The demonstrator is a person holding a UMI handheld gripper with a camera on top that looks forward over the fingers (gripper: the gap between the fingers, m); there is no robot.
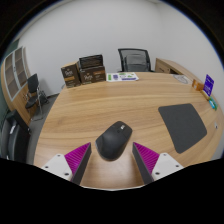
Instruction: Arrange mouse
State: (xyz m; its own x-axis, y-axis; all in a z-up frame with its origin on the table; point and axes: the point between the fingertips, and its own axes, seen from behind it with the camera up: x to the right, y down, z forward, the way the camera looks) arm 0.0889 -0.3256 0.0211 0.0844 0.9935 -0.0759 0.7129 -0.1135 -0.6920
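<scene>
A black computer mouse [114,139] lies on the wooden table [110,105], just ahead of my fingers and reaching in between their tips. My gripper [113,155] is open, with a gap between the mouse and the magenta pad [78,157] on each side. A dark grey mouse mat [183,124] lies flat to the right, well apart from the mouse.
At the table's far side stand brown boxes [85,71], papers [122,76] and a black office chair [134,59]. A purple box [209,84] sits at the right edge. More chairs [33,93] and a shelf [14,72] stand on the left.
</scene>
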